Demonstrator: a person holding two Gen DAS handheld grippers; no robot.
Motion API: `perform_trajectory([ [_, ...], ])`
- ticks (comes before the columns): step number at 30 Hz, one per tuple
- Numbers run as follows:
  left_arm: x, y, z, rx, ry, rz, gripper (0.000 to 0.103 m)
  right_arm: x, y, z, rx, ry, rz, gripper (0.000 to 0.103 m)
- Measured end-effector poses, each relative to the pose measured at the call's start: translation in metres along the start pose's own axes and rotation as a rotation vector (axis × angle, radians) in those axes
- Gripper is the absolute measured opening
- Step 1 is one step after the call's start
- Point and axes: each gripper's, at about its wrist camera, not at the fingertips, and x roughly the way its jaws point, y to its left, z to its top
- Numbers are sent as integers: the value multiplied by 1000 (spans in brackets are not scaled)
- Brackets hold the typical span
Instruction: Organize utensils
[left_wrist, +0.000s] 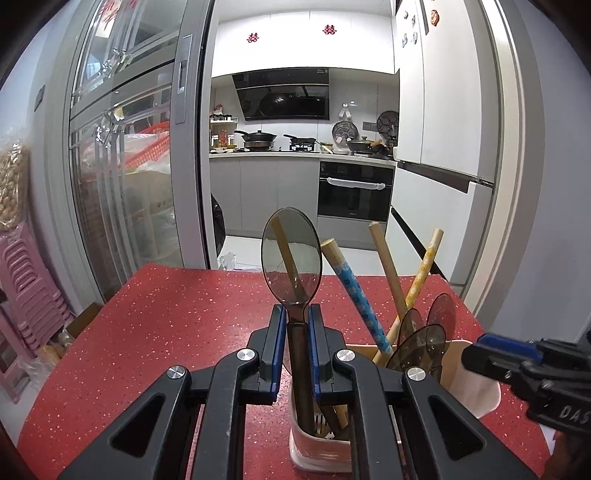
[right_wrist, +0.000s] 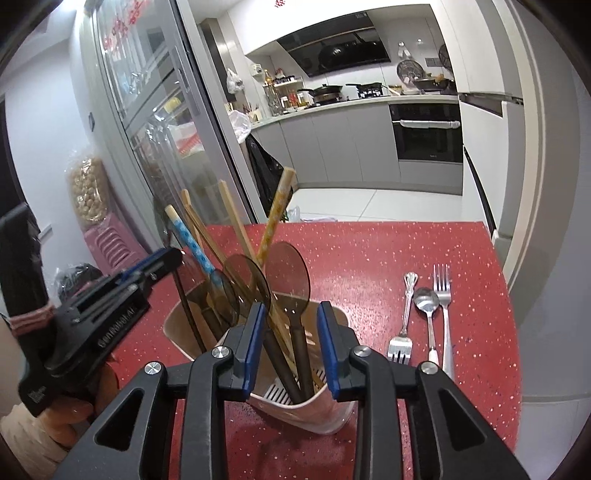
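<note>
Closest to me, the left gripper (left_wrist: 296, 314) is clamped on the dark handle of a smoky translucent plastic spoon (left_wrist: 291, 256), bowl pointing up, its handle end reaching down into the utensil holder (left_wrist: 476, 384) right beneath the jaws. The right gripper (right_wrist: 291, 314) hangs over the same holder with its fingers apart and nothing between them; the holder's near corner sits just below and between its pads.

Inside the holder, past the right gripper's tips, three more translucent spoons (right_wrist: 286, 269) stand bowl-up alongside the chopsticks (right_wrist: 275, 214), some patterned, some plain wood. So most of the sorting looks done, and the spoon in the left gripper seems nearly home.

Off to the right of the right gripper, on the red speckled table (right_wrist: 369, 251), three metal pieces lie loose side by side: a small fork (right_wrist: 404, 314) with tines toward me, a metal spoon (right_wrist: 428, 314), and a longer fork (right_wrist: 443, 295) with tines away. Those, I'd judge, are what is left.
</note>
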Motion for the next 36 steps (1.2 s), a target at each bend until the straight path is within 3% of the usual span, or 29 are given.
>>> perform_trajectory([
  [7, 0, -2, 0, 12, 6, -7, 36, -6, -3, 2, 16, -17, -5, 32],
  [8, 0, -3, 0, 11, 8, -9, 40, -7, -3, 2, 16, -21, -5, 32],
  [9, 0, -3, 1, 9, 9, -4, 83, -9, -4, 3, 17, -25, -5, 32],
  [10, 0, -2, 2, 5, 10, 7, 103, -11, -5, 3, 20, -30, -3, 32],
  [12, -6, -2, 2, 7, -31, 38, 103, -14, -6, 4, 27, -35, -2, 32],
  [23, 6, -10, -7, 21, 15, 58, 103, -24, -4, 1, 40, -36, 3, 33],
  [25, 1, -11, -8, 20, 23, 59, 103, -26, -4, 0, 45, -34, -1, 46],
  [32, -15, -6, -17, 4, 100, 52, 103, -35, 3, -11, 60, -2, -62, 61],
  [34, -20, -4, -21, -7, 121, 41, 103, -37, 6, -16, 64, 11, -93, 74],
  [36, -26, -4, -24, -12, 131, 37, 103, -44, 9, -22, 73, 11, -133, 80],
])
